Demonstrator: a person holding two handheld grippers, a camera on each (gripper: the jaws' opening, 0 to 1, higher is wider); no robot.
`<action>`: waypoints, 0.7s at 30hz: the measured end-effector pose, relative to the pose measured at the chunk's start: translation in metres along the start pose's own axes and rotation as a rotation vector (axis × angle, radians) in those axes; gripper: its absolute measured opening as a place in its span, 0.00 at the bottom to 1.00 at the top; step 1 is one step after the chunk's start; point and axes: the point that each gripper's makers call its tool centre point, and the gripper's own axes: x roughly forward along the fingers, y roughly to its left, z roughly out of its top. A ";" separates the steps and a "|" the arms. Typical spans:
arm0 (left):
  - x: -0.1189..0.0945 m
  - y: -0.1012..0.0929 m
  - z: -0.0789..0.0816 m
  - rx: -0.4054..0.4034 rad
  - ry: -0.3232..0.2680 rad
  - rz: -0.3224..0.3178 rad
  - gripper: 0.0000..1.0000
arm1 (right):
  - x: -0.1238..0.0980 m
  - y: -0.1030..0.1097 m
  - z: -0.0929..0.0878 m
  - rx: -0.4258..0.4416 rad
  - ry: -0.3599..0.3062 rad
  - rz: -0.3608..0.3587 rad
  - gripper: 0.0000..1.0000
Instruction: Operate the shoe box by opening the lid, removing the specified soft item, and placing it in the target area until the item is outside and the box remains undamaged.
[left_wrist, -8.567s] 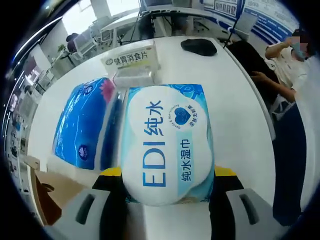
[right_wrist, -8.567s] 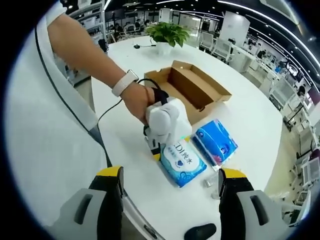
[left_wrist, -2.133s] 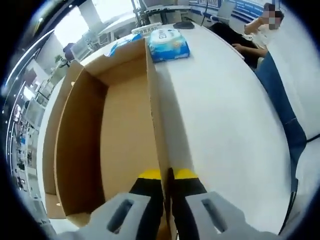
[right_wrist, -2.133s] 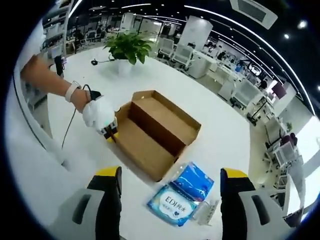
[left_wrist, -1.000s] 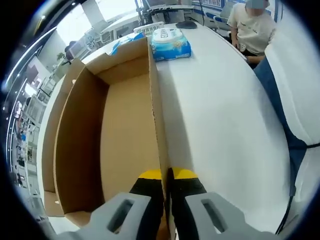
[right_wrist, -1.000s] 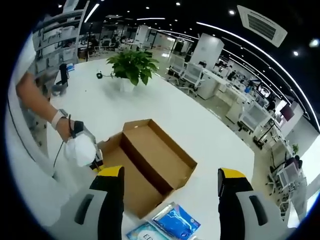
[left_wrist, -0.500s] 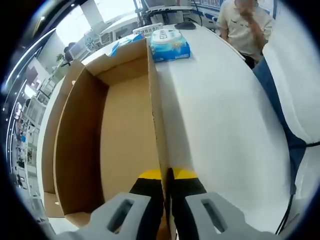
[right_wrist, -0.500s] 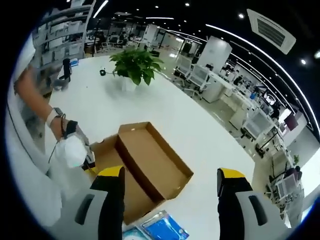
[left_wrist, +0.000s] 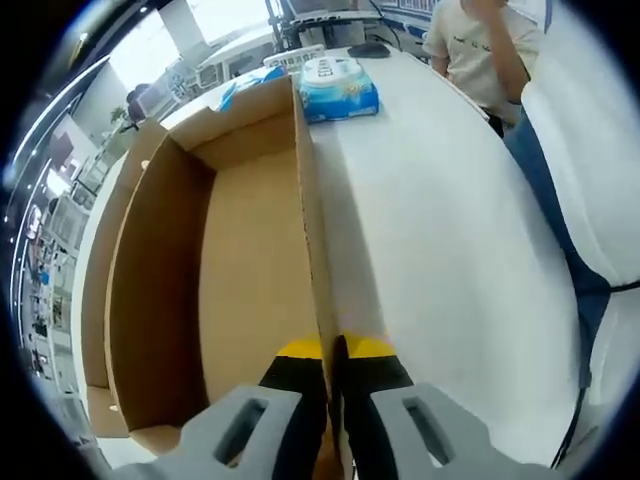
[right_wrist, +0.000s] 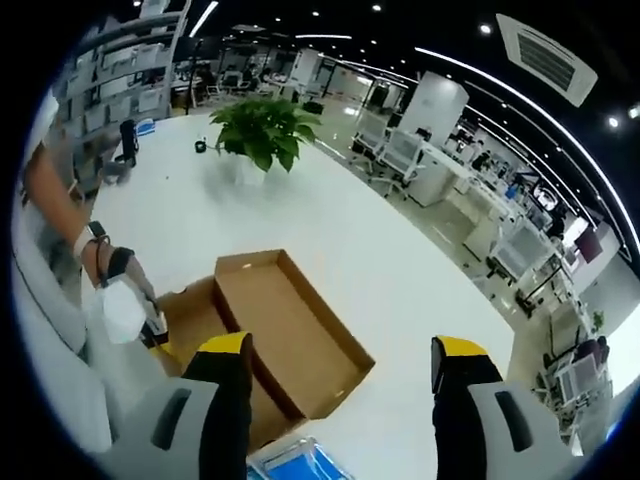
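Observation:
An open brown cardboard shoe box (left_wrist: 250, 260) lies on the white table, with nothing inside it. My left gripper (left_wrist: 335, 350) is shut on the box's thin right wall at its near end. Past the box's far end lies a white and blue wet wipes pack (left_wrist: 340, 85), and a blue soft pack (left_wrist: 248, 85) peeks over the far wall. In the right gripper view the box (right_wrist: 290, 330) is seen from high above, with the left gripper (right_wrist: 128, 312) in a hand at its left corner. My right gripper (right_wrist: 340, 390) hangs open and holds nothing. The blue pack (right_wrist: 300, 462) shows at the bottom edge.
A potted green plant (right_wrist: 262, 125) stands far back on the white table (right_wrist: 400, 290). A black mouse (left_wrist: 370, 48) and a small labelled box (left_wrist: 295, 55) lie beyond the packs. A person (left_wrist: 480, 40) stands at the table's far right edge. Desks and chairs surround the table.
The right gripper's view has lifted and swung, so the box sits lower left and the packs slide off the bottom. The left gripper stays shut on the box wall. The person has shifted.

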 end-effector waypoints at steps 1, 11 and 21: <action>0.000 0.000 0.000 -0.008 0.003 0.002 0.02 | 0.001 -0.001 -0.001 0.003 0.004 -0.001 0.73; 0.001 0.000 0.000 -0.019 -0.005 0.020 0.02 | 0.021 0.002 -0.003 -0.038 0.033 0.042 0.73; 0.000 0.000 0.000 -0.040 -0.014 0.018 0.02 | 0.051 0.008 -0.014 -0.067 0.091 0.096 0.74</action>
